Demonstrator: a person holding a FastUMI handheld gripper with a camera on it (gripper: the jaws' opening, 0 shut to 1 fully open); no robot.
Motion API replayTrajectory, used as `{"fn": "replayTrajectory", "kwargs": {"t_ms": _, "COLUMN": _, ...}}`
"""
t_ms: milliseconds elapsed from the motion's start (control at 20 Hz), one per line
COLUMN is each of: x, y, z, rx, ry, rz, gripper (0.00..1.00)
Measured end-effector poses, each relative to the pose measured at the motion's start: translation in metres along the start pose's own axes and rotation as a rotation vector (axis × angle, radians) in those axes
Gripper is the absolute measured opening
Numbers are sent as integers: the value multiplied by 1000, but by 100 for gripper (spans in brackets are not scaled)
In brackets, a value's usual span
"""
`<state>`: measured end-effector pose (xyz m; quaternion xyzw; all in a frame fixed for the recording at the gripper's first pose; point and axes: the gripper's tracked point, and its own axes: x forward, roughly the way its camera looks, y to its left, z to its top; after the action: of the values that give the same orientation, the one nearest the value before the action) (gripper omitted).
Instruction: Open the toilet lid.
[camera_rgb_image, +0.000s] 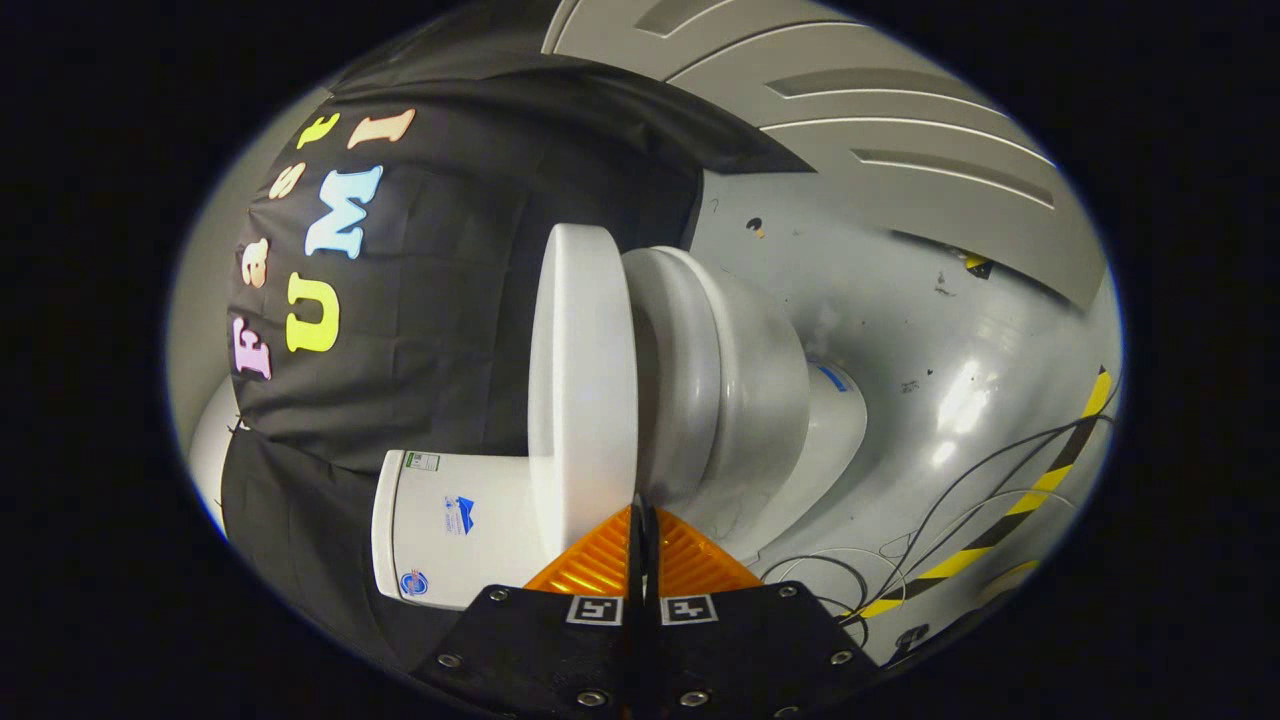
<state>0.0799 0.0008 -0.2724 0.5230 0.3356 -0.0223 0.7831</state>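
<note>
The view is rolled on its side, so the white toilet lies sideways ahead of the fingers. Its thick white lid (582, 380) lies against the seat (668, 370), with a thin dark seam between them. The bowl (760, 390) and base (835, 420) stand on the grey floor beyond the seat. The tank (450, 525) sits beside the lid's hinge end, close to the fingers. My gripper (643, 512) is shut with the two fingers pressed together and nothing between them. Their tips point into the seam between lid and seat, near the rim.
Black cloth (440, 330) hangs behind the toilet. On the glossy grey floor (900, 330), black cables (950, 530) and a yellow-and-black tape strip (1040, 490) run beside the base. A grey ribbed panel (880, 120) stands beyond.
</note>
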Motion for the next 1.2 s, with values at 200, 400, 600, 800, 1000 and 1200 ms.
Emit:
{"fn": "replayTrajectory", "kwargs": {"t_ms": 200, "x": -7, "y": 18, "z": 1, "rx": -64, "ry": -21, "rz": -12, "gripper": 0}}
{"fn": "replayTrajectory", "kwargs": {"t_ms": 400, "x": -14, "y": 35, "z": 1, "rx": -109, "ry": -48, "rz": -20, "gripper": 0}}
{"fn": "replayTrajectory", "kwargs": {"t_ms": 600, "x": -19, "y": 49, "z": 0, "rx": -126, "ry": -73, "rz": -44, "gripper": 0}}
{"fn": "replayTrajectory", "kwargs": {"t_ms": 800, "x": -27, "y": 71, "z": -2, "rx": -209, "ry": -121, "rz": -65, "gripper": 0}}
{"fn": "replayTrajectory", "kwargs": {"t_ms": 1000, "x": -33, "y": 95, "z": -6, "rx": -251, "ry": -147, "rz": -68, "gripper": 0}}
{"fn": "replayTrajectory", "kwargs": {"t_ms": 1200, "x": -37, "y": 109, "z": -11, "rx": -277, "ry": -168, "rz": -83, "gripper": 0}}
